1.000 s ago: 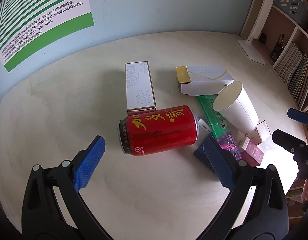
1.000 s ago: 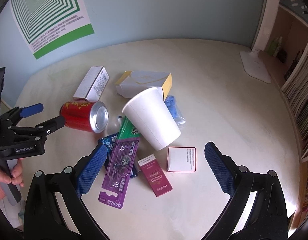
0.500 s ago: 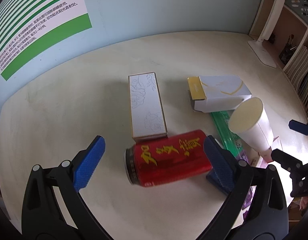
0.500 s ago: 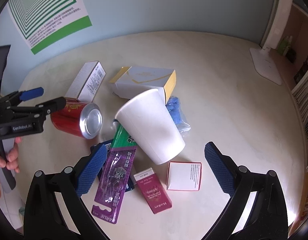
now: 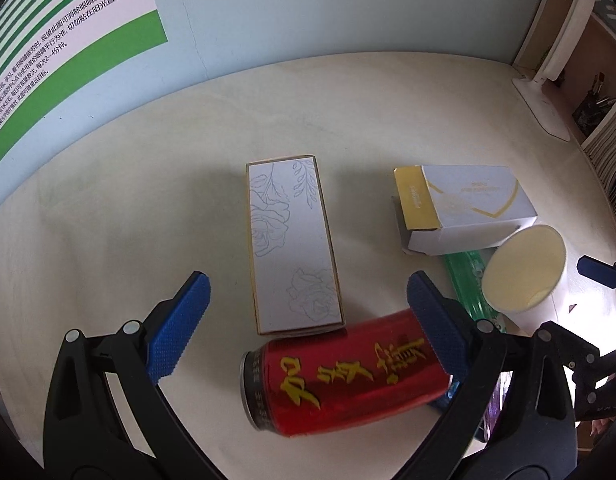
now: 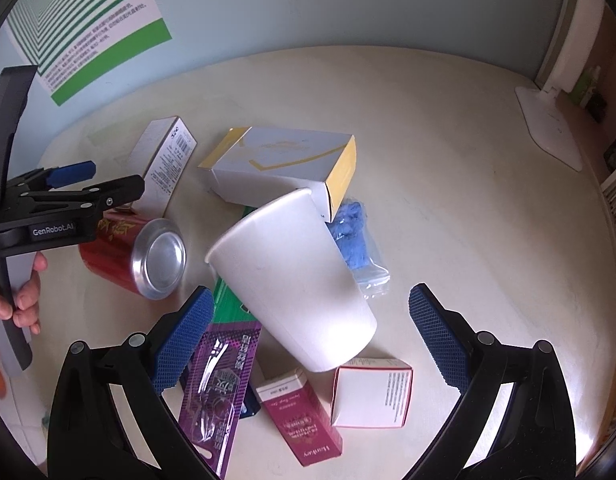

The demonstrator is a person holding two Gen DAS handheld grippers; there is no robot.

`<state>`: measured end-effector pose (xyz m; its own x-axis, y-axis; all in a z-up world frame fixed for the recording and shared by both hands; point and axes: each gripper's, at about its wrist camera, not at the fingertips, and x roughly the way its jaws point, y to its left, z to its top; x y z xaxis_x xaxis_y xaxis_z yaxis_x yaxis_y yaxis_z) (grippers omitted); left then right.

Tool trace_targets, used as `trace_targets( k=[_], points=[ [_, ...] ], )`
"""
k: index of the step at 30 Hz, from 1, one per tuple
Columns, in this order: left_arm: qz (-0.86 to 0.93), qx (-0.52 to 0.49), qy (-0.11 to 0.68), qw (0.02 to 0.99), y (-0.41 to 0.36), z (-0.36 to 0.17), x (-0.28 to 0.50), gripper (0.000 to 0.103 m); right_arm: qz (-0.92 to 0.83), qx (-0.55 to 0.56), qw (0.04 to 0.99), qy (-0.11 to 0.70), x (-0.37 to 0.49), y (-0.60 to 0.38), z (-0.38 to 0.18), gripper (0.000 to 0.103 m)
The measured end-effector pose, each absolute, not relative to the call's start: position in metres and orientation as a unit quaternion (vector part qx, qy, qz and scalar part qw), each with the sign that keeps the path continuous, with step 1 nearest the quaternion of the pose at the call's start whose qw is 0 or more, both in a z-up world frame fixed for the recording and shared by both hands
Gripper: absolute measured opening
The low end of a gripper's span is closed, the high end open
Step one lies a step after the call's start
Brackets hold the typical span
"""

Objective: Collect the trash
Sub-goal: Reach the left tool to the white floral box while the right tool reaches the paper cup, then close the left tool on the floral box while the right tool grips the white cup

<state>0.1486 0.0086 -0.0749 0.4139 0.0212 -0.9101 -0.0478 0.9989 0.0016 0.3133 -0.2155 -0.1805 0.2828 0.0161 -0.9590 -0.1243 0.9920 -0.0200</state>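
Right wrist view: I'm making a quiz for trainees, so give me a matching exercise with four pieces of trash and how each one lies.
Things:
1. red can
2. paper cup
3. blue glove bag
4. maroon box

States:
A. on its side, resting on other trash
B. flat on the table, nearest the camera
C. on its side, silver end toward the camera
D. partly hidden behind the cup

Pairs: 1-C, 2-A, 3-D, 4-B
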Motion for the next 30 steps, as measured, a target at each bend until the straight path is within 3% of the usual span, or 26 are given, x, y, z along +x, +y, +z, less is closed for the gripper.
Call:
trace_targets(
  k=[8,12,14,15,16,30],
  points=[
    [0.021,-0.015,0.556,0.831,0.008,-0.092,0.163,0.095,0.045,-0.061,0.789,0.610,0.321,-0.215,-0.199,0.096],
    [0.019,-0.010,0.566,0.824,0.007,-0.101,0.170,0.074,0.047,-0.068,0.790,0.607,0.324,-0.213,-0.202,0.095],
    [0.013,-0.012,0.568,0.823,0.008,-0.103,0.171,0.065,0.049,-0.076,0.791,0.605,0.325,-0.211,-0.201,0.081],
    [0.013,-0.013,0.567,0.824,0.008,-0.104,0.171,0.055,0.047,-0.082,0.789,0.607,0.326,-0.210,-0.202,0.069],
    [0.012,-0.014,0.566,0.824,0.009,-0.104,0.172,0.050,0.048,-0.083,0.788,0.608,0.327,-0.210,-0.202,0.069],
    [0.016,0.010,0.509,0.861,0.006,-0.065,0.150,0.047,0.037,-0.044,0.825,0.562,0.303,-0.222,-0.146,0.067]
  ],
)
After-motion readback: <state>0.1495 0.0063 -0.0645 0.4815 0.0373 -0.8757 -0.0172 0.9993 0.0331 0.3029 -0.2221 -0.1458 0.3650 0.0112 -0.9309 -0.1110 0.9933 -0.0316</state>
